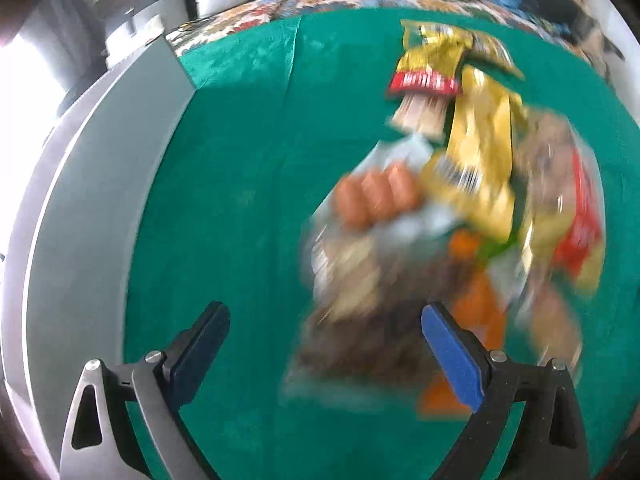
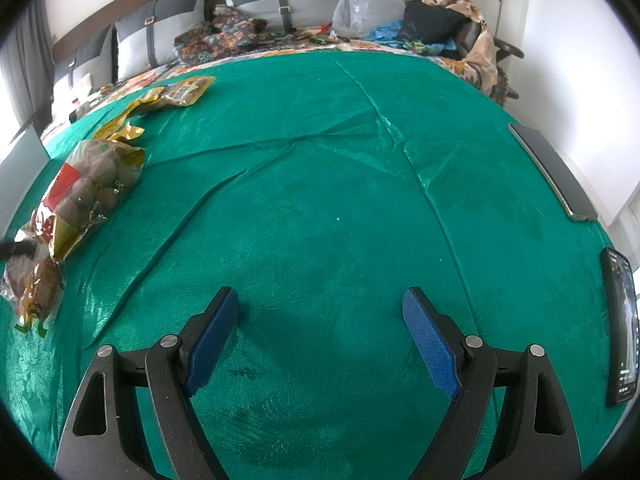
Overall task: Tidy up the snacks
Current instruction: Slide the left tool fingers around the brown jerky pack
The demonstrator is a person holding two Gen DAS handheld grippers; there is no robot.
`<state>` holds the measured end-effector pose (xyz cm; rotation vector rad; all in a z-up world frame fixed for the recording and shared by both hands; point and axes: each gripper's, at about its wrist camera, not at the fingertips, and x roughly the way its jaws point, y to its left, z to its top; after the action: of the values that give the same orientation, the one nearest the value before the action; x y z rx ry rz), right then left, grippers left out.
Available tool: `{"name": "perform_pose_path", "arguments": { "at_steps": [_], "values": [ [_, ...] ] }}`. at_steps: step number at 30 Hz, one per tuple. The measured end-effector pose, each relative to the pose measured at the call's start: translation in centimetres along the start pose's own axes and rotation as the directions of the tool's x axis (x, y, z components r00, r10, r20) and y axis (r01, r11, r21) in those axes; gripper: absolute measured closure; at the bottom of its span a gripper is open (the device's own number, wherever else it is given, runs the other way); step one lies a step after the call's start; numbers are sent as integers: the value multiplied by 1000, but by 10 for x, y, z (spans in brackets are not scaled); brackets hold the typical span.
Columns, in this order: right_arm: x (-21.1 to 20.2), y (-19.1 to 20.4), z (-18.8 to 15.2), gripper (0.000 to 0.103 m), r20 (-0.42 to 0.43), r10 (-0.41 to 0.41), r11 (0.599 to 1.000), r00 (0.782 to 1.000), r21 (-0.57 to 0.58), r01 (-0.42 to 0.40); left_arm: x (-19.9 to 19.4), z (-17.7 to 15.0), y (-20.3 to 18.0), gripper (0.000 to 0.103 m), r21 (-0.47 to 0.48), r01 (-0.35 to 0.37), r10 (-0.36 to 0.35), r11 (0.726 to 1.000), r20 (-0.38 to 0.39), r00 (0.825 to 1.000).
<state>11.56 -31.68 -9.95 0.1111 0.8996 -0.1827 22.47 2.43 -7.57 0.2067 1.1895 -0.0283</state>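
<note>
In the left wrist view the left gripper (image 1: pixel 324 320) hangs over a green cloth (image 1: pixel 240 160) with its jaws spread wide and nothing between them — its right finger merely overlaps, in the picture, a blurred heap of snack packets (image 1: pixel 460 200) lying on the cloth to the right. The heap holds yellow packets (image 1: pixel 476 152), a clear pack of sausages (image 1: pixel 376 200) and a brownish bag (image 1: pixel 360 320); the blur hides finer detail. A grey panel (image 1: pixel 92 200) runs along the cloth's left edge. In the right wrist view the right gripper (image 2: pixel 320 304) is likewise released, its blue pads (image 2: pixel 430 344) apart above bare green cloth (image 2: pixel 340 200) and gripping nothing. The snacks lie well to the left — a bag of round brown pieces (image 2: pixel 92 188), a yellow pouch (image 2: pixel 176 94) farther back. Two phones (image 2: pixel 620 328) lie at the cloth's right edge, and grey cushions (image 2: pixel 280 0) line the back.
</note>
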Motion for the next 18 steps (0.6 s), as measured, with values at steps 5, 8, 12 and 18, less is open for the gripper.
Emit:
{"name": "perform_pose_path", "arguments": {
  "at_steps": [5,8,12,18],
  "values": [
    [0,-1,0,16,0,0,1000,1000,0,0,-9,-17,47,3,-165,123,-133,979,-49,990],
    [0,-1,0,16,0,0,1000,1000,0,0,-8,-24,60,3,-468,289,-351,835,-48,935],
    [0,-1,-1,16,0,1,1000,1000,1,-1,5,-23,41,3,-620,268,-393,738,-71,917],
    [0,-1,-1,16,0,2,1000,1000,1,-2,17,-11,34,1,-807,119,-293,578,-70,953]
  ]
}}
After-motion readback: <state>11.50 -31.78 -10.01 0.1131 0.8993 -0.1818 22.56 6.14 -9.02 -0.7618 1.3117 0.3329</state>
